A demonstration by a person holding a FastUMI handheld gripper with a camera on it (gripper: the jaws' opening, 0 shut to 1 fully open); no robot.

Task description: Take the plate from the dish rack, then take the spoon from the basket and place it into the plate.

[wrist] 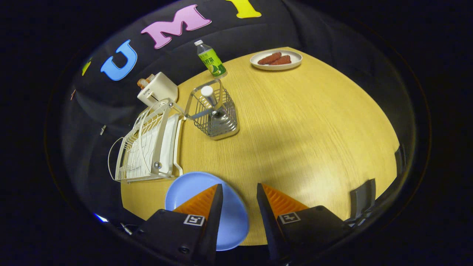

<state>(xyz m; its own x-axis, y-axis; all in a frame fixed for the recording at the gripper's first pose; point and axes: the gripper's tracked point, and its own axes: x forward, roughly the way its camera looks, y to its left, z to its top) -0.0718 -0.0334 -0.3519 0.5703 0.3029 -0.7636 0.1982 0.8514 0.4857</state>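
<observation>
A light blue plate point(201, 184) lies flat on the wooden worktop point(295, 125), out of the rack, partly under the left finger of the hand-held gripper point(239, 188). The gripper's two orange-faced fingers point(275, 201) stand spread apart with bare wood between them, pinching nothing. Taking the gap between the fingertips as the clock's centre, the white wire dish rack point(147, 147) sits at about 10 o'clock, just beyond the plate, with no dishes visible in it. At about 11 o'clock, further out, stands a wire basket point(216, 112); a spoon point(210, 96) rests upright inside it, its pale handle end poking above the rim. Beyond the rack is a white toaster point(157, 90) with bread in its slots. Near 12 o'clock, at the worktop's far edge, a green-labelled bottle point(210, 59) stands upright. At about 1 o'clock, far off, a white plate point(276, 60) holds two brown pieces of food
</observation>
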